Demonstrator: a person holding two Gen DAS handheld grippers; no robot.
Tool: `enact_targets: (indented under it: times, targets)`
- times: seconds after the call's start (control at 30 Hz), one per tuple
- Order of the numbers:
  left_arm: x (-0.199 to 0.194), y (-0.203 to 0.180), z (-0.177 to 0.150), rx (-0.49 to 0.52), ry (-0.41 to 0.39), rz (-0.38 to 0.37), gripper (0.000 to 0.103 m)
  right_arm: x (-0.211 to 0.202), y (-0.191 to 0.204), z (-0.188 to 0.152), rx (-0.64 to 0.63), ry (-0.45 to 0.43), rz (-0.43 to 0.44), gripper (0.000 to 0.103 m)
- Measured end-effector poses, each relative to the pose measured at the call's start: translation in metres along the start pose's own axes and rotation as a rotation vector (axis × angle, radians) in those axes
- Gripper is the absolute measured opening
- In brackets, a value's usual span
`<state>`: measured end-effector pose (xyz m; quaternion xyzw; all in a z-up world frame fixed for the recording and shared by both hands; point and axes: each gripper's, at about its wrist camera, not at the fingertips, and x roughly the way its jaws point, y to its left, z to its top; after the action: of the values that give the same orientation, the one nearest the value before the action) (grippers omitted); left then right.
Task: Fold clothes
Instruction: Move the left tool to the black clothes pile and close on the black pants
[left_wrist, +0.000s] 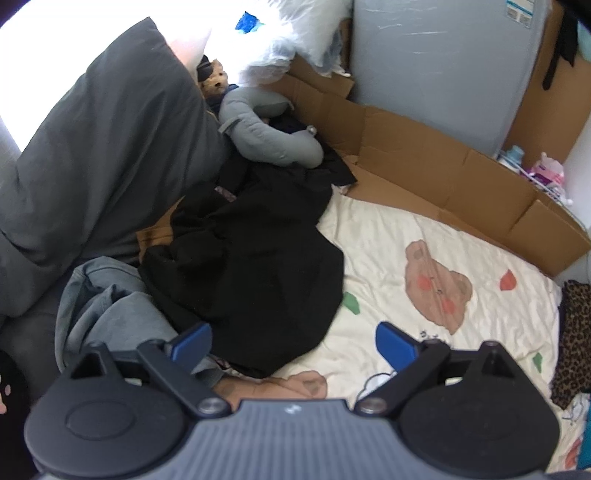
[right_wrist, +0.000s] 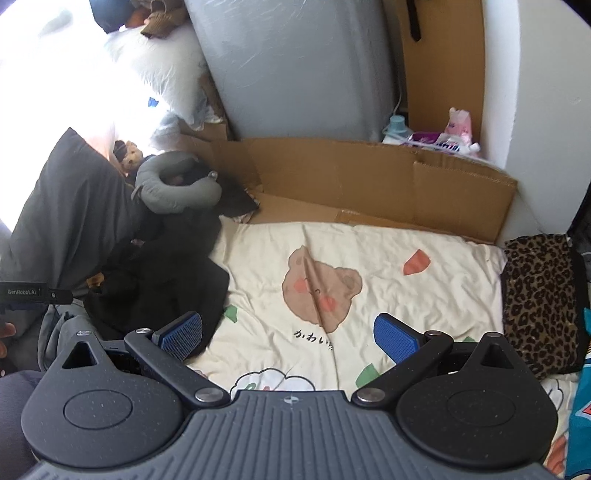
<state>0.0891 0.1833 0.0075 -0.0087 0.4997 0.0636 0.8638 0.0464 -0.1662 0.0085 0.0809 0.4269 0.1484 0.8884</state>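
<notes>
A crumpled black garment (left_wrist: 243, 266) lies in a heap on the cream bear-print sheet (left_wrist: 424, 240), with a grey-blue garment (left_wrist: 110, 314) bunched beside it at the left. My left gripper (left_wrist: 293, 345) hovers open just above the black heap's near edge, nothing between its blue pads. In the right wrist view the same black garment (right_wrist: 159, 280) sits at the left, and my right gripper (right_wrist: 288, 338) is open over the bare sheet (right_wrist: 369, 258), empty. A folded leopard-print cloth (right_wrist: 539, 295) rests at the sheet's right edge.
A dark grey pillow (left_wrist: 103, 147) and a grey neck pillow (left_wrist: 266, 136) sit behind the heap. Flattened cardboard (right_wrist: 369, 177) lines the far side, in front of a grey upright panel (right_wrist: 295, 62). Small bottles and packets (right_wrist: 436, 136) stand at the back right. The other gripper's body (right_wrist: 29, 293) shows at left.
</notes>
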Motion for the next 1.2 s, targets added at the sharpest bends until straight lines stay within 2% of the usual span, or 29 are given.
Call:
enact_targets:
  times: [0.23,0.63,0.93,1.13,1.2]
  targets:
    - [0.024,0.021,0.000,-0.036,0.014,-0.021,0.092,0.024,0.001,-0.004,0.000,-0.011,0.021,0.102]
    - [0.061,0.060,0.000,-0.111,0.014,0.008,0.089,0.062,0.006,-0.003,-0.033,-0.036,0.053,0.102]
    - [0.093,0.093,-0.007,-0.169,0.009,0.020,0.088,0.120,0.009,-0.016,-0.038,0.022,0.093,0.102]
    - [0.121,0.117,-0.011,-0.221,-0.041,0.033,0.079,0.147,0.011,-0.030,-0.059,0.006,0.119,0.102]
    - [0.130,0.124,-0.014,-0.238,-0.051,0.032,0.079,0.158,0.010,-0.036,-0.068,0.012,0.130,0.101]
